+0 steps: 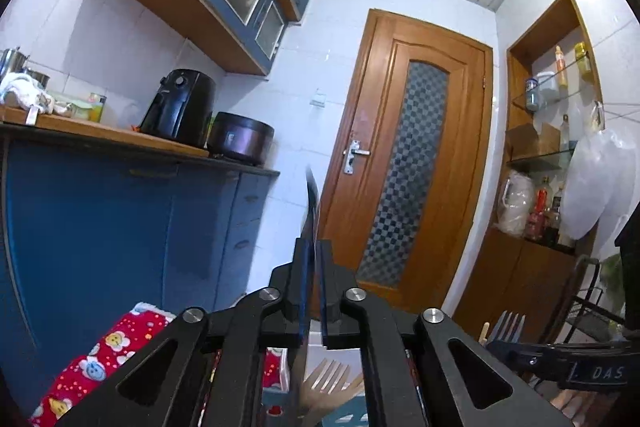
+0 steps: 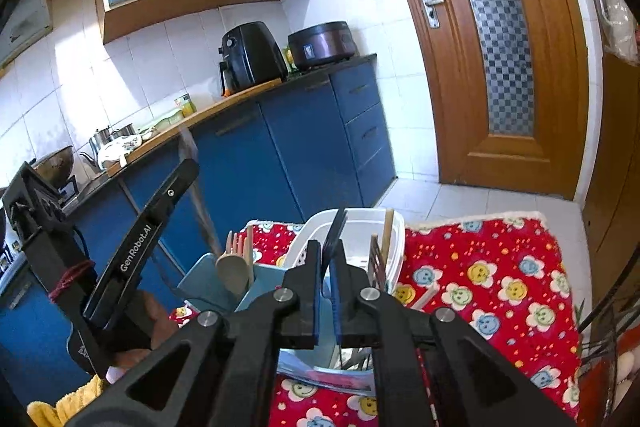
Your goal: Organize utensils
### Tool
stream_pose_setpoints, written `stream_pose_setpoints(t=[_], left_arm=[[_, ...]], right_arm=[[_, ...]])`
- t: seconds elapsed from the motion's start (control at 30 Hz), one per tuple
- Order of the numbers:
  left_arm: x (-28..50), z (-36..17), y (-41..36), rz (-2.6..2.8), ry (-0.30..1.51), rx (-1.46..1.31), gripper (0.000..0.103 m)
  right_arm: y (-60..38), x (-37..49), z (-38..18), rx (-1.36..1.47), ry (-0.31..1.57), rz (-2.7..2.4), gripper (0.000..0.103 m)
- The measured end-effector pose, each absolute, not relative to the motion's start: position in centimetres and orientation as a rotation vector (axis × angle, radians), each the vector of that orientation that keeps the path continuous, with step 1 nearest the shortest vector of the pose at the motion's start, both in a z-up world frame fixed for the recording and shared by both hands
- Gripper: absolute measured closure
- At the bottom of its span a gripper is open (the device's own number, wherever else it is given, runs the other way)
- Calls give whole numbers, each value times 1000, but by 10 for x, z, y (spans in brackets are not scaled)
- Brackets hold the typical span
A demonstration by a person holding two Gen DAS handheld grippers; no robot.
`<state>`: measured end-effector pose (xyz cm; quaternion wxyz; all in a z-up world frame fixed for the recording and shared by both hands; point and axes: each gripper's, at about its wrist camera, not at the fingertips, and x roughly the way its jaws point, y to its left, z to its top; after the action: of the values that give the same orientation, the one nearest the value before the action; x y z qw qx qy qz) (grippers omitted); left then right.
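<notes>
My left gripper (image 1: 314, 259) pinches a thin dark utensil (image 1: 311, 195); my right gripper (image 2: 329, 263) pinches another (image 2: 335, 227). A wooden spoon (image 2: 232, 271) and fork (image 2: 234, 243) already stand in the blue holder (image 2: 200, 279); both held pieces remain unplaced.

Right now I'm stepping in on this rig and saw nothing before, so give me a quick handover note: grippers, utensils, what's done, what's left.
Left gripper: jaws close around a thin dark utensil, blurred; grip unclear.
Right gripper: likewise around a fork, pointing towards the white basket.
Done: blue holder on the red flowered cloth has a wooden spoon and wooden fork.
Left: probably seat both utensils, then check the basket.
</notes>
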<state>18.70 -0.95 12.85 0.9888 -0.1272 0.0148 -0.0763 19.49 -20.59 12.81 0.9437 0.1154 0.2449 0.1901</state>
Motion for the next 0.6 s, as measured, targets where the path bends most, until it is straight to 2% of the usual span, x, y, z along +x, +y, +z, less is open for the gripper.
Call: stream_pose_setpoints(t=[0.03, 0.07, 0.13, 0.6], left_arm=[[186, 130, -10, -155, 33, -249, 87], [184, 131, -11, -159, 37, -241, 76], [179, 134, -13, -165, 34, -225, 63], [132, 161, -11, -169, 95, -163, 63]], right_arm=[[-207, 194, 128, 243, 495, 386, 90], [-208, 193, 129, 249, 491, 387, 86], [-211, 190, 132, 269, 477, 396, 85], [-215, 133, 157, 265, 379, 367, 77]])
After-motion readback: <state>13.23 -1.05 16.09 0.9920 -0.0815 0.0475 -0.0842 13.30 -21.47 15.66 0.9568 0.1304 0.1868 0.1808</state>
